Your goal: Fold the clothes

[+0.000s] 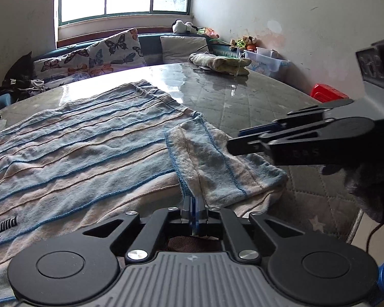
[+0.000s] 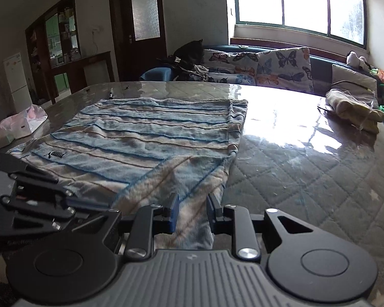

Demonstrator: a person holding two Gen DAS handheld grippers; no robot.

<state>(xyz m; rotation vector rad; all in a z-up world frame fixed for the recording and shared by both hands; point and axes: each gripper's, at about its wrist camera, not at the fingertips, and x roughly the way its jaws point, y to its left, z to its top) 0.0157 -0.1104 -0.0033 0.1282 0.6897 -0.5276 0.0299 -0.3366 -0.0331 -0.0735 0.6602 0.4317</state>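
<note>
A striped blue-and-beige Puma T-shirt [image 1: 71, 138] is spread flat on the glossy quilted table [image 1: 243, 94], with its sleeve [image 1: 217, 158] folded over onto the body at the side nearest the grippers. The fabric is judged light, soft and limp; it is expected to sag and crease when lifted, so it is best taken at a hem or seam, where the layers are doubled. The left gripper [image 1: 193, 204] is seen closed together on the sleeve's near edge, a thin fold of cloth pinched between its pads. The right gripper [image 2: 192, 213] is held partly apart, with the sleeve's cloth lying between its fingers; no pressing contact can be made out. Relative to the shirt, both tools are placed at the sleeve, the right one just beside the left.
</note>
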